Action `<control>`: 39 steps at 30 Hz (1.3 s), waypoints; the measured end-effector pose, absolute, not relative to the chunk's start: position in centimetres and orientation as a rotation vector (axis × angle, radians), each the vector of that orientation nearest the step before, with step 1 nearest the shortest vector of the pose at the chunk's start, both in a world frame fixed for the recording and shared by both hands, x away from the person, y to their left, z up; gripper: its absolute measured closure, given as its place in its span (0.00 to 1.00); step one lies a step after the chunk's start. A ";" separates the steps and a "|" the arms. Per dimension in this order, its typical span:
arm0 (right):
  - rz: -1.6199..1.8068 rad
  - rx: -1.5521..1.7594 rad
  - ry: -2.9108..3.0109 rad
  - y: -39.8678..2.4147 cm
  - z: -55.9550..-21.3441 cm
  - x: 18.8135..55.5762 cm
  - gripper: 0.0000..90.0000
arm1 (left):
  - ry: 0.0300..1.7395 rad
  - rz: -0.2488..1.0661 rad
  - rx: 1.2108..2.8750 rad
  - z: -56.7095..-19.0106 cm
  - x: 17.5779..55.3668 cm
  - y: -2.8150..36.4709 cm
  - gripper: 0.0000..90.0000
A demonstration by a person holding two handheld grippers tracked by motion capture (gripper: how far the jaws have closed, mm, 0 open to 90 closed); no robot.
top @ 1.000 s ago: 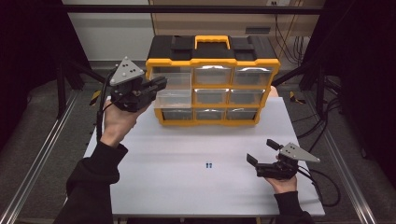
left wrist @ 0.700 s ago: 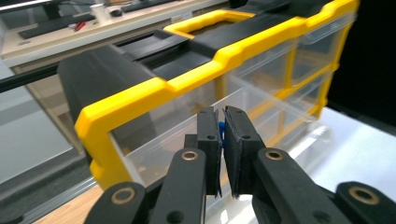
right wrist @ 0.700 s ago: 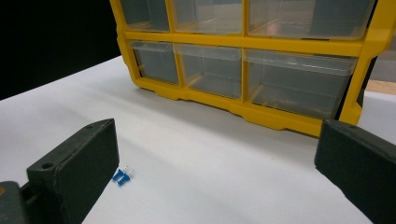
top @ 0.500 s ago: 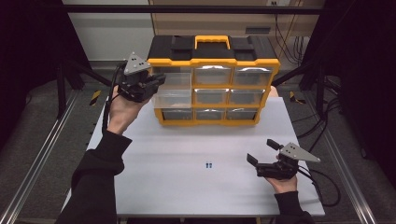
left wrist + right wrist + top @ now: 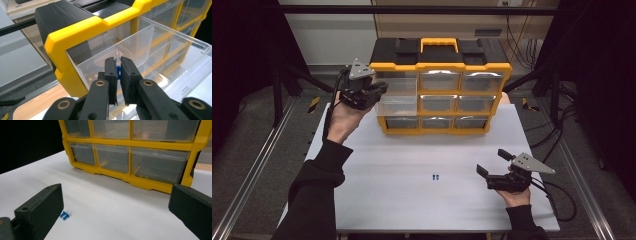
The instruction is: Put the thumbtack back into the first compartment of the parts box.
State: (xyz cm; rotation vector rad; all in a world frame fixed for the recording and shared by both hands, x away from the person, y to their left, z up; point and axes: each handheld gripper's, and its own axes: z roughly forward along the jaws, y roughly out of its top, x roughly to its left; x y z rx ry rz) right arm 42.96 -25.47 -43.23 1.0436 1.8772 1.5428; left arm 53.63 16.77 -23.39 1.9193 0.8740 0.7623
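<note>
Work in hand: the left gripper carries a small blue part to the pulled-out clear drawer in the left column of the yellow organiser.
Left jaws: nearly pressed together, pinching the blue part at their tips; only a sliver of blue shows in the narrow gap, seen in the left gripper view. They have just eased apart slightly, with the part between them.
Blue part from the left jaws: right between the tips, with the drawer's open cavity directly beyond and below them, so the key relation is tips over drawer mouth, inside its near wall.
Long axis: too little of the held part shows to tell which way it runs.
Right gripper: jaws spread wide, holding nothing, resting low over the bench.
Second blue piece: lies on the bench just ahead of the right jaws, close to 1 of the 2 pads, prongs pointing away toward the organiser.
Nearer hand: the left for the drawer, the right for the piece on the bench.
Judgement: the release looks to be beginning.
</note>
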 end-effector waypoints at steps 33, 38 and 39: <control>1.554 1.056 1.867 -25.3 -43.2 42.9 0.01 | 0.746 0.664 1.684 -30.4 44.3 20.4 0.04; 1.541 1.073 1.877 -25.3 -43.2 42.8 0.01 | 0.749 0.622 1.676 -32.8 44.0 19.7 0.04; 1.544 1.074 1.869 -25.3 -43.2 42.9 0.01 | 0.750 0.619 1.675 -33.2 44.0 19.5 0.04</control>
